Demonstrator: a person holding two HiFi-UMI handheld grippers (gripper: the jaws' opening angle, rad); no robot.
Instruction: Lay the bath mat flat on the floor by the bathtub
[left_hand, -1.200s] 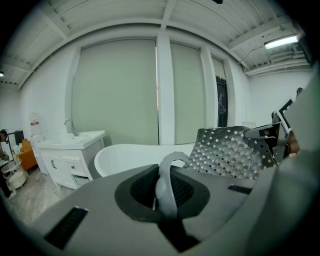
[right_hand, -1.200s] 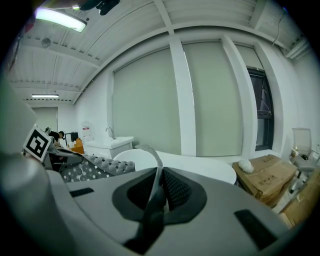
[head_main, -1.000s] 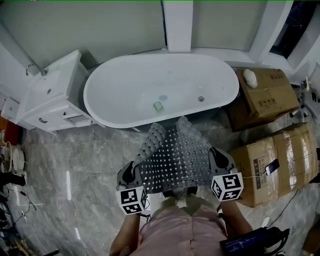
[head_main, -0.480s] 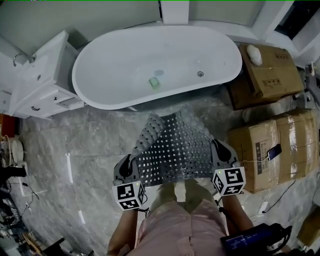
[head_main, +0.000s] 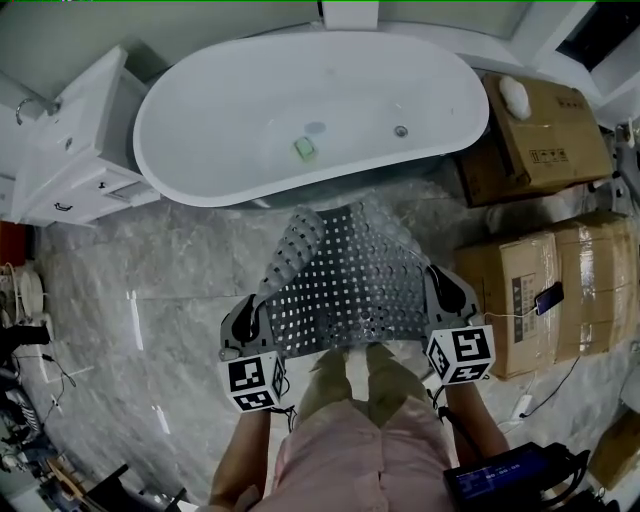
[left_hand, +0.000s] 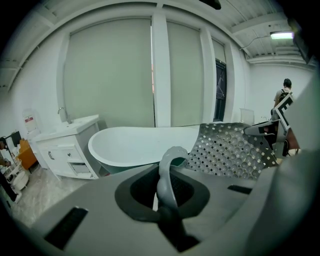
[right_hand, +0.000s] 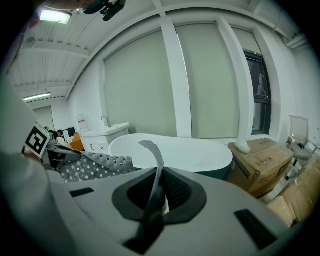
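Before the oval bathtub (head_main: 250, 120) — both grippers' jaws pinch the perforated bath mat (head_main: 350, 285).

The perforated bath mat (head_main: 350, 280) spreads out between the grippers: left gripper (head_main: 260, 312) on its near left corner, right gripper (head_main: 434, 276) on its near right. The mat's left edge curls over. Beyond it sits the white bathtub (head_main: 200, 185), with cardboard boxes (head_main: 545, 135) along the floor's (head_main: 150, 270) right edge.

**Vanity, cartons and clutter**

A white vanity cabinet (head_main: 75, 150) with a faucet (head_main: 30, 102) stands at upper left. Far to its right sits a printed cardboard box (head_main: 555, 140) carrying a white rounded lump (head_main: 514, 93). Also right of the vanity but nearer the camera, taped cartons (head_main: 585, 270) hold a phone (head_main: 547, 298). Just below the vanity, small clutter (head_main: 20, 300) lines the edge.
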